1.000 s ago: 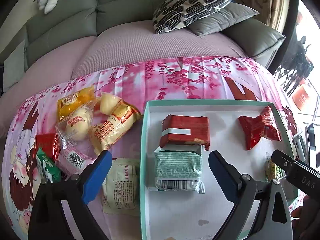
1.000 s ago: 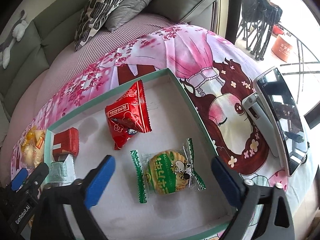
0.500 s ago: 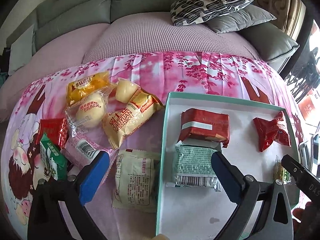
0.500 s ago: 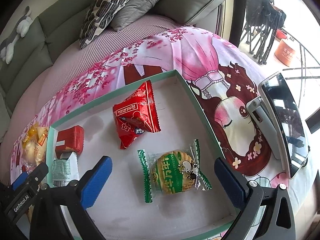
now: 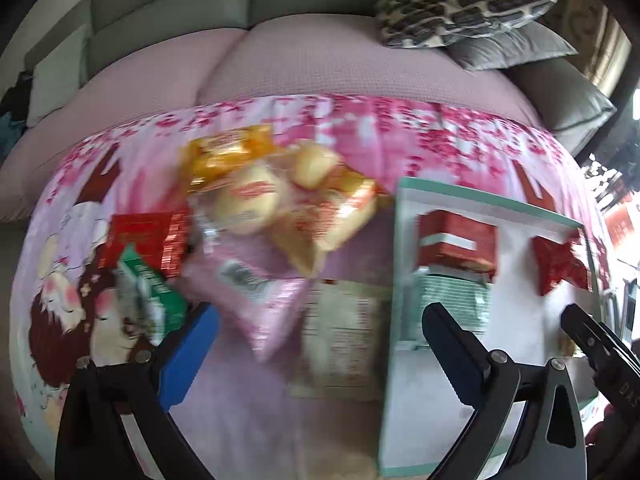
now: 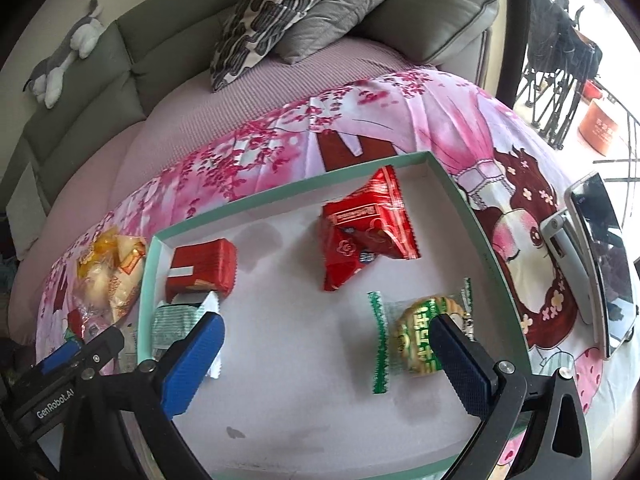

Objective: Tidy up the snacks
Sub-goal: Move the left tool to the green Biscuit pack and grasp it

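A white tray with a teal rim (image 6: 288, 196) (image 5: 394, 264) lies on the pink printed cloth. It holds a red box (image 6: 202, 266), a green-white packet (image 6: 172, 320), a red bag (image 6: 362, 236) and a green cookie pack (image 6: 416, 340). Loose snacks lie left of the tray: yellow bun packs (image 5: 280, 200), a pink packet (image 5: 256, 288), a cream packet (image 5: 340, 336), a red pack (image 5: 144, 240) and a green carton (image 5: 148, 292). My left gripper (image 5: 320, 356) is open and empty above the pink and cream packets. My right gripper (image 6: 324, 364) is open and empty over the tray.
A phone on a stand (image 6: 596, 260) lies at the table's right edge. A grey sofa with a patterned pillow (image 6: 272, 12) and a grey cushion (image 6: 352, 4) stands behind the table. The left wrist view is blurred by motion.
My left gripper has swung left, from over the tray's left side to over the loose snacks. My right gripper has shifted a little left over the tray. Both stay open.
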